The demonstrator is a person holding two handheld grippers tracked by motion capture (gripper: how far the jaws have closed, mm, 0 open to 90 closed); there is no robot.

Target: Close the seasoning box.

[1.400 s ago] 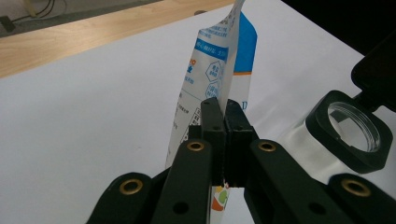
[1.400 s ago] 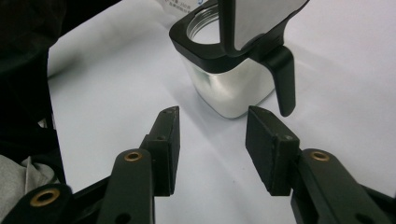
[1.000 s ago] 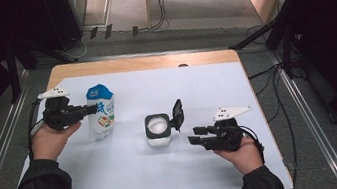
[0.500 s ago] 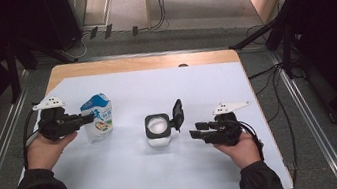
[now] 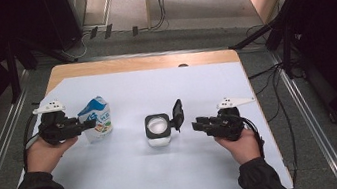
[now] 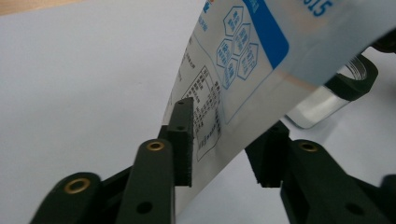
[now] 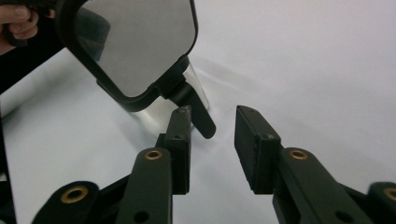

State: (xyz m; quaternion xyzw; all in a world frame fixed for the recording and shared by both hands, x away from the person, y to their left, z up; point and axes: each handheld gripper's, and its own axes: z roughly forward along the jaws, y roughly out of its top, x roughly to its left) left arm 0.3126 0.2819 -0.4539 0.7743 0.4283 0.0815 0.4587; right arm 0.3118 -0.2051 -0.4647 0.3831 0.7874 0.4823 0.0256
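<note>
White paper covers the wooden table, and the landmark at its middle is the clear square container with a black rim and hinged black lid, standing open with the lid tipped up on its right side.

Well to the left of that container, the left gripper has its jaws around the lower part of the blue-and-white printed pouch. In the left gripper view one pad lies against the pouch while the other stands a little off it, so the grip looks loose or partly spread rather than a firm pinch. A second ago the pouch stood closer to the container and more upright; since then it has been drawn farther left and now leans. I judge that the pouring or filling step is over and the pouch is being set aside, or else repositioned for a better hold.

Just to the right of the container, the right gripper has barely moved; its jaws are spread, holding nothing, and point at the lid hinge. That suggests closing the lid comes next.

Count: one pouch, one container with one lid, two grippers, two hands.
</note>
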